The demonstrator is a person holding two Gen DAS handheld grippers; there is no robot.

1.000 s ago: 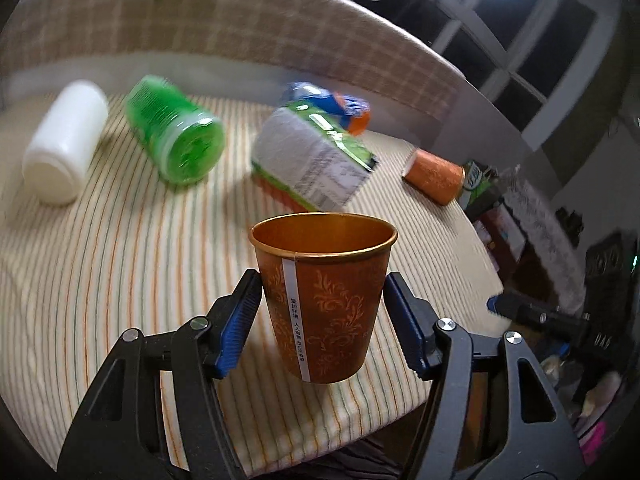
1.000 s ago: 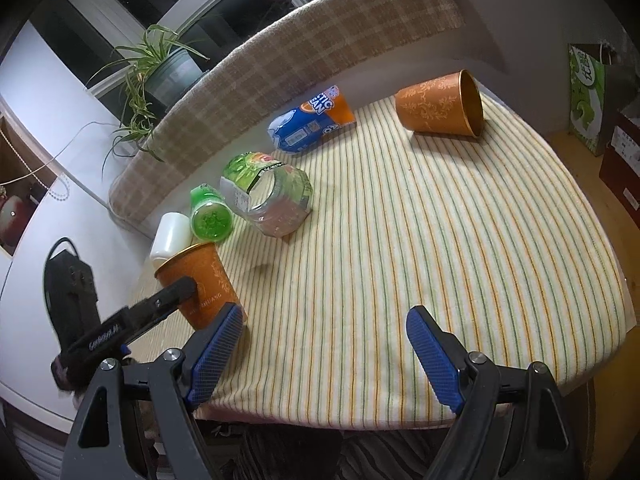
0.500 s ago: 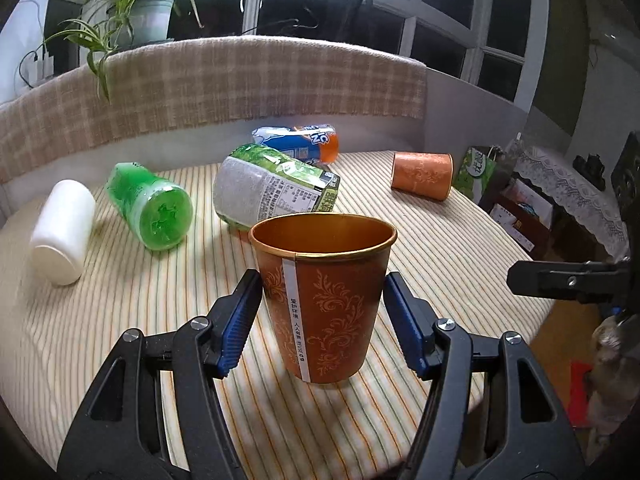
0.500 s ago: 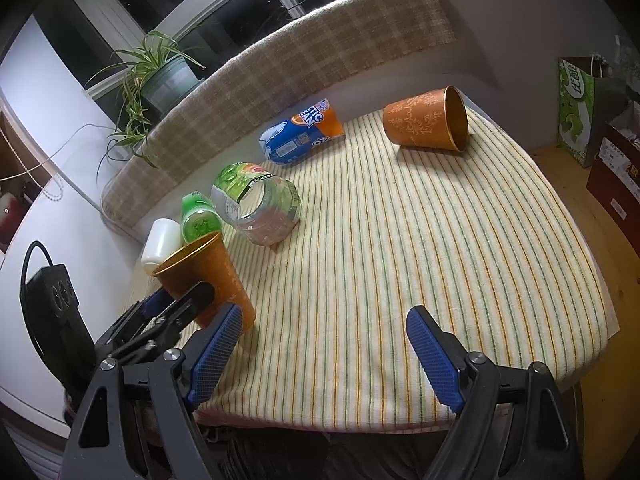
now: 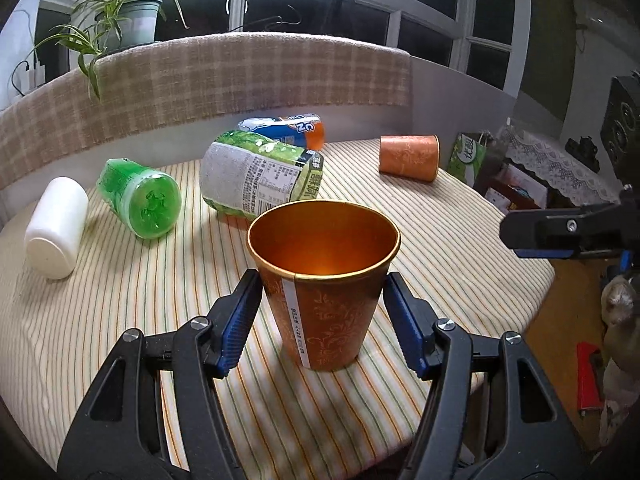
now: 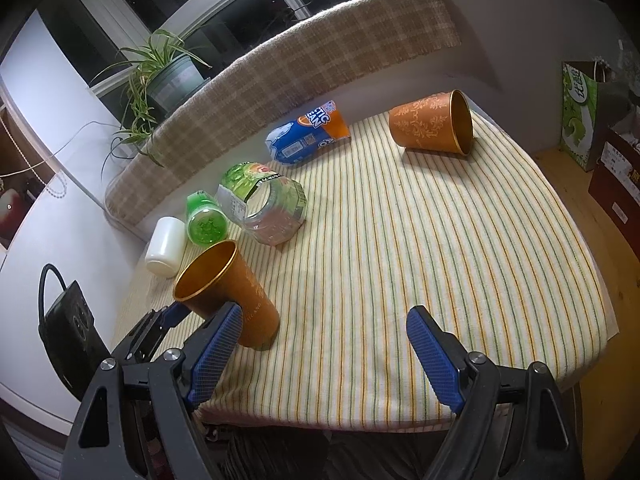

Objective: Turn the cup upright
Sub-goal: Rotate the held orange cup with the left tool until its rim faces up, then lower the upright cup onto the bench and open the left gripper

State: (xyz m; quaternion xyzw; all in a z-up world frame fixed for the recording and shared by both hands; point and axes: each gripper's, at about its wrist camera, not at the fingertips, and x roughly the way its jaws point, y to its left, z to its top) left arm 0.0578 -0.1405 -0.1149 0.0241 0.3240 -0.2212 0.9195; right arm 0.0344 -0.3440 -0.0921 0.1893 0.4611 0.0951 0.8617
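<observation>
We see the orange cup (image 5: 323,288) standing upright, mouth up, on the striped worktop (image 5: 460,248) near its front edge, between the jaws of the left gripper (image 5: 322,318); its gold inside looks empty. Those jaws sit a little apart from the cup's sides, so they are spread and grip nothing. From the right wrist view the same cup (image 6: 228,292) stands at the left front corner of the cloth. The right gripper (image 6: 324,354) hangs over the front edge with its jaws wide apart and nothing between them. Farther back, a second orange cup (image 5: 409,157) lies on its side, mouth turned to the right, and we see nothing inside it. A clear jar with a green label (image 6: 266,208) lies tipped over, apparently empty. Beside it lie a green bottle (image 5: 140,199), a white bottle (image 5: 56,226) and a blue and orange packet (image 6: 308,132).
</observation>
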